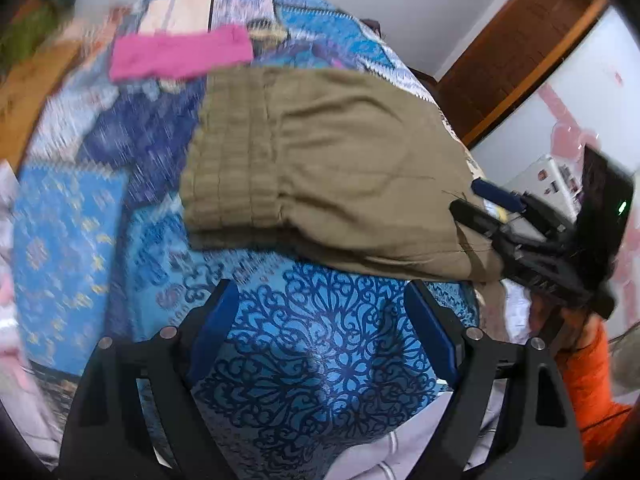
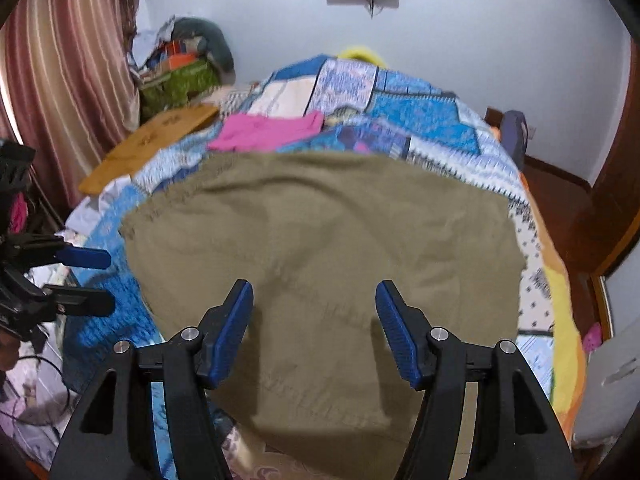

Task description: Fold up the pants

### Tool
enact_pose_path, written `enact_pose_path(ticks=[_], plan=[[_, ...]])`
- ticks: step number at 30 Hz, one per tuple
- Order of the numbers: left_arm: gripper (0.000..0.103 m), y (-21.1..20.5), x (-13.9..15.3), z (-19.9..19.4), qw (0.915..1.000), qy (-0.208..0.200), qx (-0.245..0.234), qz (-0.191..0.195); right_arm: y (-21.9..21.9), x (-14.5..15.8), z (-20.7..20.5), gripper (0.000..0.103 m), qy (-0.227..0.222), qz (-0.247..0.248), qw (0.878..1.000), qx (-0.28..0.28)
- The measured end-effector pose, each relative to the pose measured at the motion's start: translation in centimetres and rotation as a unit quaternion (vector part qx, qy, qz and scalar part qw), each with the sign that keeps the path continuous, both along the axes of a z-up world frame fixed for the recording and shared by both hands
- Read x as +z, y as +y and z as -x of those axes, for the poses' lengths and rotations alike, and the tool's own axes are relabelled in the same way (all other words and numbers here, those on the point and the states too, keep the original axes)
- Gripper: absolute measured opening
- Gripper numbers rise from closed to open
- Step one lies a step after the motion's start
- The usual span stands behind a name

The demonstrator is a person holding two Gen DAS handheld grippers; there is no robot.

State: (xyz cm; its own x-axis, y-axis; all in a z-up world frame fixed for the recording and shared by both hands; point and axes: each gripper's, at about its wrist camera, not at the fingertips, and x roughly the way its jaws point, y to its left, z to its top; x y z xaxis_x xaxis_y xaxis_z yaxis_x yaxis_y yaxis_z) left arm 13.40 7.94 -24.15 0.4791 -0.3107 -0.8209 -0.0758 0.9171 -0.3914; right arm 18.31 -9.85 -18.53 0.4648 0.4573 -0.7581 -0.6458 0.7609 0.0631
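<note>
Khaki pants [image 1: 328, 168] lie folded on a blue patterned bedspread [image 1: 320, 340], with the ribbed waistband to the left in the left wrist view. They fill the middle of the right wrist view [image 2: 320, 248], one part hanging over the near bed edge. My left gripper [image 1: 320, 300] is open and empty over the bedspread, just short of the pants. My right gripper [image 2: 316, 296] is open above the pants' near part. It also shows in the left wrist view [image 1: 476, 196], open at the pants' right edge. The left gripper appears at the left of the right wrist view [image 2: 100, 280].
A folded pink garment [image 2: 268, 132] lies on the bed beyond the pants. A wooden board [image 2: 152, 144] and a pile of bags [image 2: 180, 72] sit at the far left by a striped curtain [image 2: 60, 80]. A brown door frame [image 1: 516, 52] stands to the right.
</note>
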Motion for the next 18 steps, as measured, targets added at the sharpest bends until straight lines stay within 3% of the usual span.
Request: enact_pose_path(ticks=[4, 13, 18], plan=[[0.086, 0.8, -0.3, -0.4, 0.9991, -0.001, 0.006, 0.042, 0.2, -1.5, 0.6, 0.060, -0.004, 0.031, 0.999, 0.009], [0.101, 2.9, -1.8, -3.7, 0.9855, 0.010, 0.063, 0.157, -0.9, -2.3, 0.5, 0.060, 0.025, -0.013, 1.000, 0.007], [0.097, 3.0, -1.8, -5.8, 0.9872, 0.005, 0.090, 0.132, -1.1, -2.4, 0.6, 0.060, 0.028, -0.020, 0.999, 0.010]])
